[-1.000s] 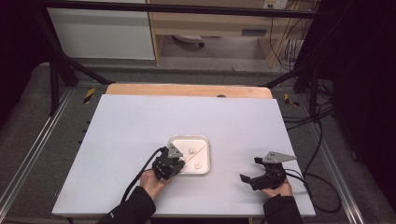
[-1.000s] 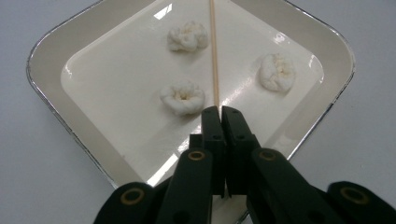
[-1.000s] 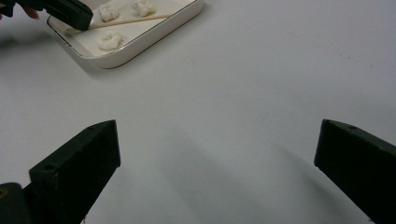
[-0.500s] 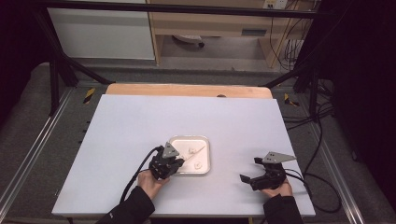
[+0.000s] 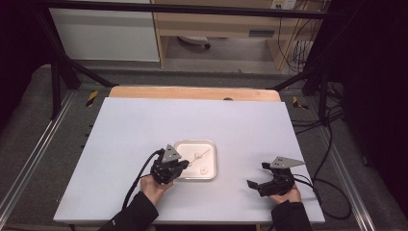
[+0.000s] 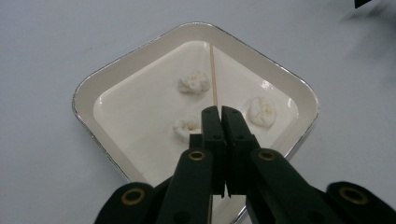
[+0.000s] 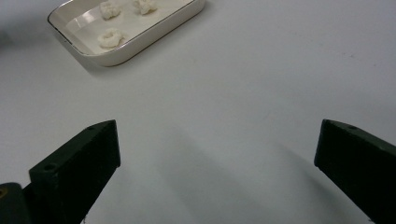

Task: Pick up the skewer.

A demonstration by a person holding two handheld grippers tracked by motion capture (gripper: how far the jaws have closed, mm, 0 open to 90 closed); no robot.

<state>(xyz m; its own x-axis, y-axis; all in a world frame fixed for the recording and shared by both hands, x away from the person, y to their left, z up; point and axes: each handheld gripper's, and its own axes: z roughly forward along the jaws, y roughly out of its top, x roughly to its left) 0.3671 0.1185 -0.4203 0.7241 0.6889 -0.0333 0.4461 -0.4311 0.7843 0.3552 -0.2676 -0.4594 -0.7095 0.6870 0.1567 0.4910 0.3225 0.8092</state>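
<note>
The left tongs [image 6: 219, 114] are clenched on a thin stick [image 6: 214, 74] over the tray [image 6: 88, 88], which sits mid-surface [image 5: 120, 125] and holds three white lumps [image 6: 194, 82]. The right tongs [image 5: 257, 175] rest released on the surface, well apart from the tray.

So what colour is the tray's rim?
Silvery metallic around a cream tray; the left gripper view shows it best.

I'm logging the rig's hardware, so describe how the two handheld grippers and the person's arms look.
Both the left gripper and the right gripper are black, each topped by a grey three-cornered plate, with a black cable trailing off. The left gripper's jaws are blocky black plastic with brass-ringed pivot holes. The person wears dark long sleeves.
</note>
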